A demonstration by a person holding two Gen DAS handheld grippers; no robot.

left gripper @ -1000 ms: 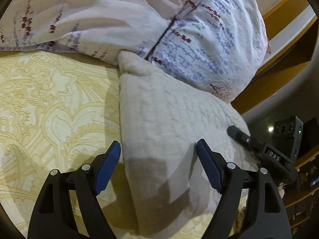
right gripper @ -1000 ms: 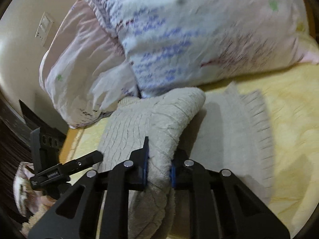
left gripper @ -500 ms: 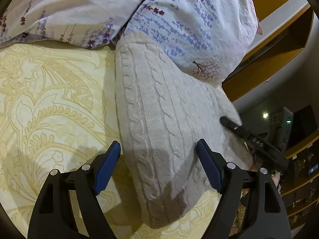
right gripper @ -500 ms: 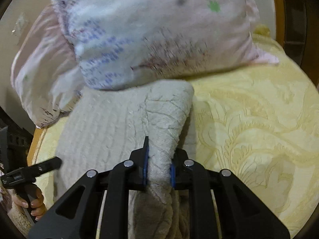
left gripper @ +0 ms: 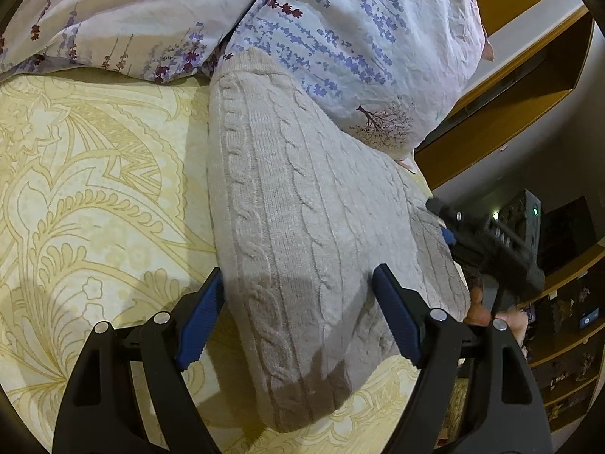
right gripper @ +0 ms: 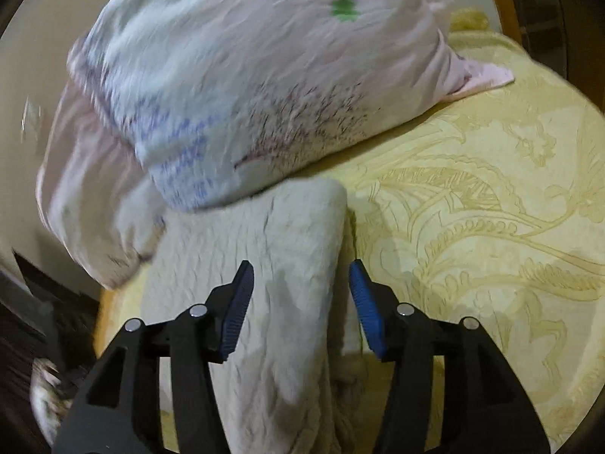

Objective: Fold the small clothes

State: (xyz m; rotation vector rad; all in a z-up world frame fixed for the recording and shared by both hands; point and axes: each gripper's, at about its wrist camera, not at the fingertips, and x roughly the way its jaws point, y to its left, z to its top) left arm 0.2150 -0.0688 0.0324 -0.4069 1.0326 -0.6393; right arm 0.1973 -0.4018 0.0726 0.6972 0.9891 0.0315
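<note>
the cream cable-knit sweater (left gripper: 302, 227), folded into a long thick band, lies on the yellow paisley-patterned bedspread (left gripper: 94, 189) with its far end tucked against the white pillow printed with lavender sprigs (left gripper: 340, 38). in the left wrist view its long axis runs from the near edge of the frame up towards the pillow, leaning slightly left. the left gripper (left gripper: 298, 314) hangs over the near end with its blue pads wide apart, one on either side of the band, gripping nothing. the right gripper (left gripper: 487, 242) shows at the sweater's right edge, a hand below it.

in the right wrist view, which is blurred, the sweater (right gripper: 272, 265) again runs away from the camera to the pillow (right gripper: 264, 75), a raised fold along its right side. the right gripper (right gripper: 298, 302) is opening; the fold sits between the jaws but the pads look clear of it.

the knit looks soft, bulky and light; it should sag and spring open rather than hold a crease. the doubled near end or the thick fold edge seems the best place to pinch, taking all layers together.
</note>
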